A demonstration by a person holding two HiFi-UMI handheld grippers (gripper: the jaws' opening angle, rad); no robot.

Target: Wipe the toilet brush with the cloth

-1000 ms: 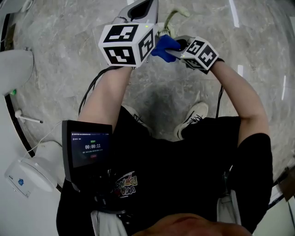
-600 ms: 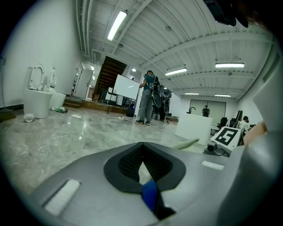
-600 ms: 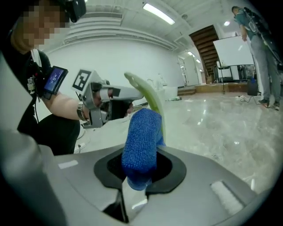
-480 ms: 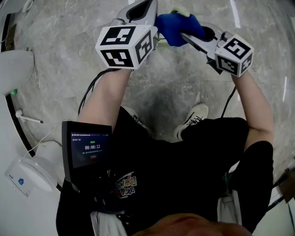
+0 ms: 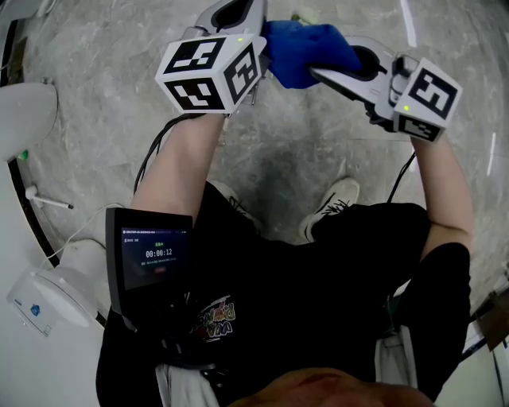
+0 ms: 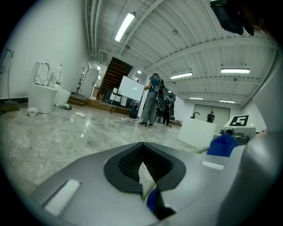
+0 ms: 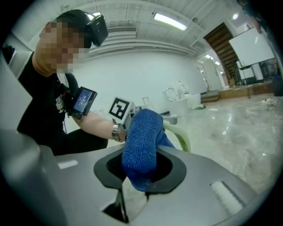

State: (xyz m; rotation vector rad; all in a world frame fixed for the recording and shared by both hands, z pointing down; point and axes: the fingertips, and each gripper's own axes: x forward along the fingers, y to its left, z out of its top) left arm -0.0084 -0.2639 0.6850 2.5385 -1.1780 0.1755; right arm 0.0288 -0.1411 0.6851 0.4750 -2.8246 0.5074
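Note:
My right gripper (image 5: 316,70) is shut on a folded blue cloth (image 5: 306,44), which bulges out between its pads (image 7: 139,170). The cloth (image 7: 141,141) is held up against a pale green toilet brush handle (image 7: 185,140); only a sliver of that handle (image 5: 301,16) shows above the cloth in the head view. My left gripper (image 5: 242,9) sits just left of the cloth, pointing away from me, its jaws (image 6: 142,150) closed on the thin pale handle. From the left gripper view the cloth (image 6: 223,145) is at the right, with the handle (image 6: 200,150) leading to it. The brush head is hidden.
A white toilet (image 5: 24,119) and a white floor unit (image 5: 48,302) stand at the left on the grey marble floor (image 5: 119,71). A phone (image 5: 151,258) is strapped near my left arm. My shoes (image 5: 334,203) are below the grippers. People (image 6: 152,101) stand far off.
My right gripper has risen with the cloth, from beside the left gripper's cube up to the top of the head view. The left gripper has hardly moved.

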